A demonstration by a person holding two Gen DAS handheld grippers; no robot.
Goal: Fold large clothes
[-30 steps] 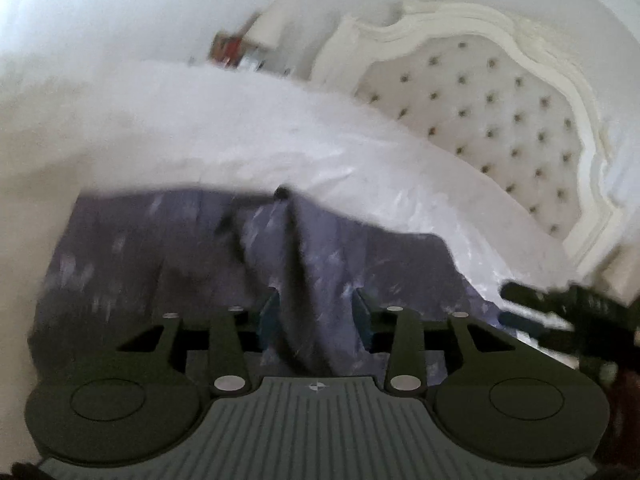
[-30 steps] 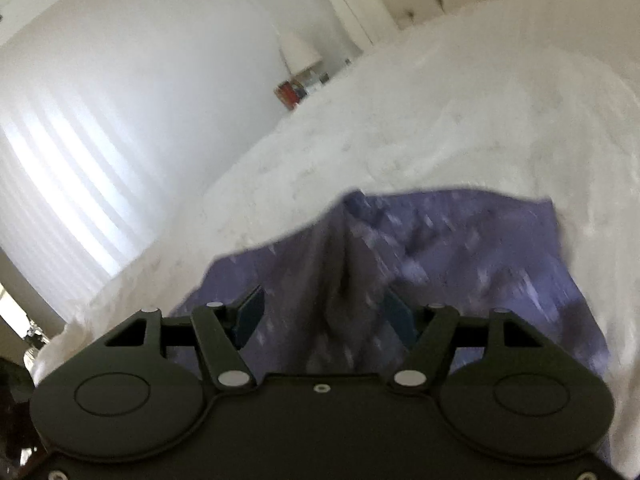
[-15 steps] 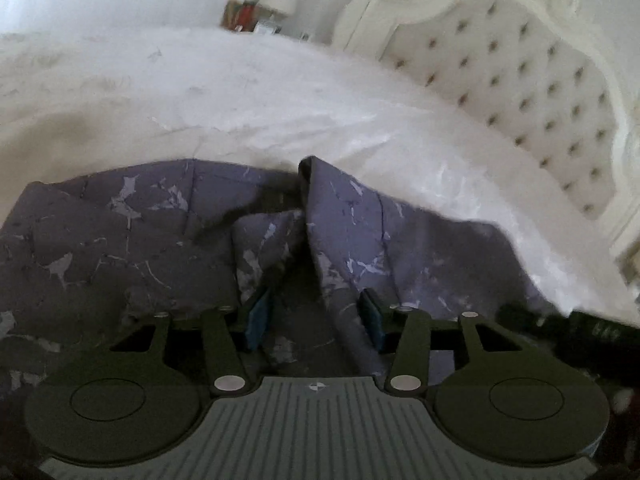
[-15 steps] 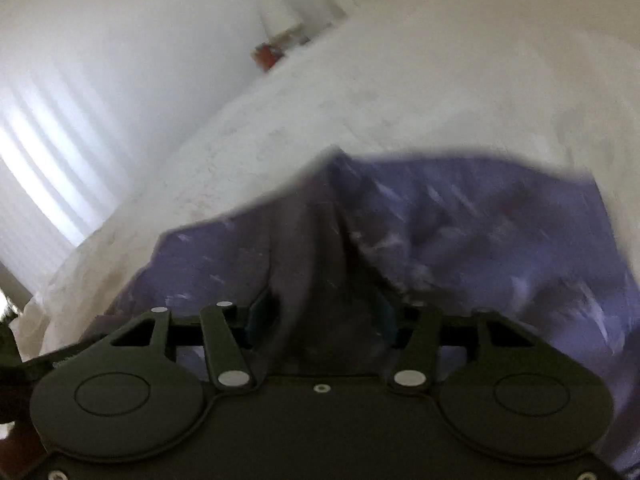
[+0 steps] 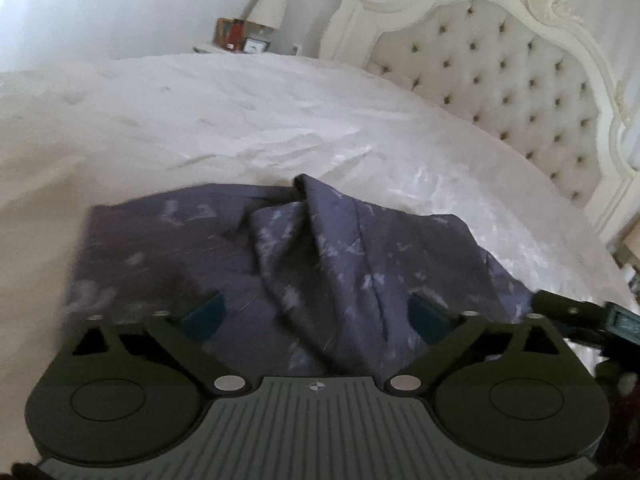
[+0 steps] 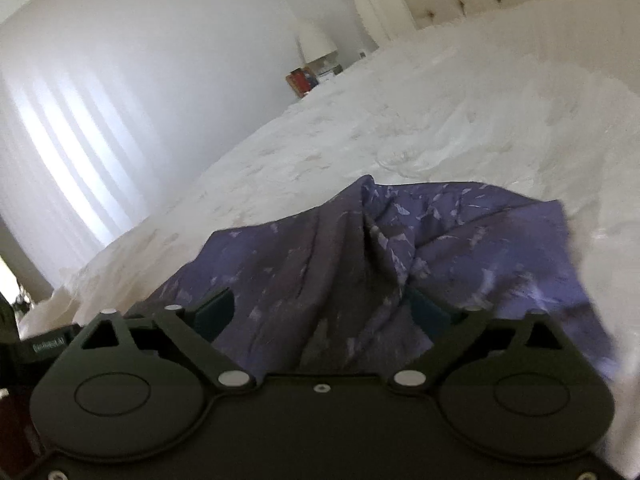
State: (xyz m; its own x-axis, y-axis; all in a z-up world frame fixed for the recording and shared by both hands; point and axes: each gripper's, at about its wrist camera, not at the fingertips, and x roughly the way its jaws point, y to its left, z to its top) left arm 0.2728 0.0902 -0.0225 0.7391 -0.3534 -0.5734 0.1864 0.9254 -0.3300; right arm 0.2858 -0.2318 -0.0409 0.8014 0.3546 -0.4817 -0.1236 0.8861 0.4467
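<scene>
Two grippers, both spread wide with nothing pinched: left gripper (image 5: 316, 314) and right gripper (image 6: 322, 314) each hover low over the purple garment (image 5: 360, 256), which lies on the white bedspread (image 5: 240, 120) with a raised ridge running between each pair of pads. Judgement: the fold looks laid but lumpy. To do it well, lift straight clear (don't snag the ridge), then flatten or re-pinch at the corners and square the edges before the next fold.
</scene>
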